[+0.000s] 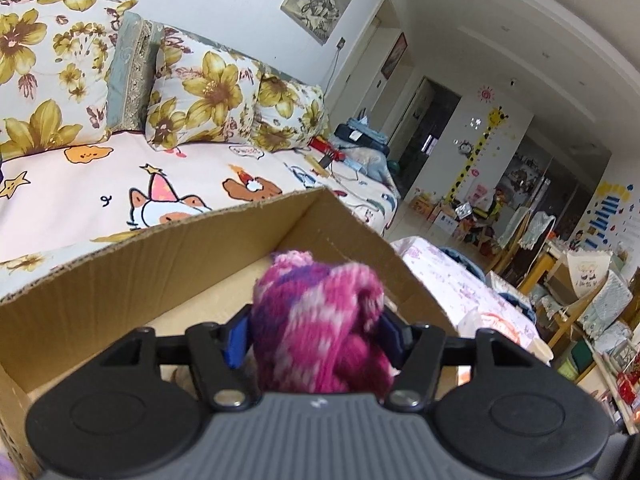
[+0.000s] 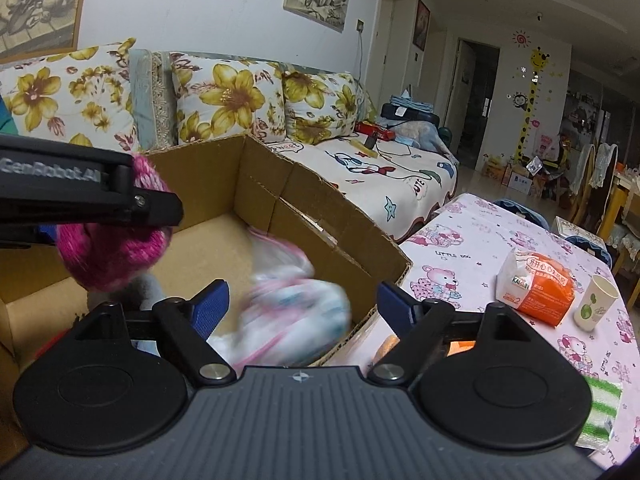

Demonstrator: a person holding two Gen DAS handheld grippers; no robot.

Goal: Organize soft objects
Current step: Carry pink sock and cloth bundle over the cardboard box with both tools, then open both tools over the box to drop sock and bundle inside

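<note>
Right wrist view: a blurred bundle (image 2: 292, 304) is seen dropped in the box (image 2: 320, 216) below wide-open right fingers (image 2: 304, 304), while the knit hat (image 1: 320, 320) is gripped over it by left fingers (image 1: 316, 332), undropped.

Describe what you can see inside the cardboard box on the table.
Inside the cardboard box lies a blurred white and pink cloth bundle, with something grey beside it. The pink knitted hat hangs above, between the left gripper's pads. The near floor is hidden.

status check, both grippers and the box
Left gripper holds pink knitted hat over cardboard box. Right gripper open, white-pink cloth bundle inside box. Nothing blocking.
</note>
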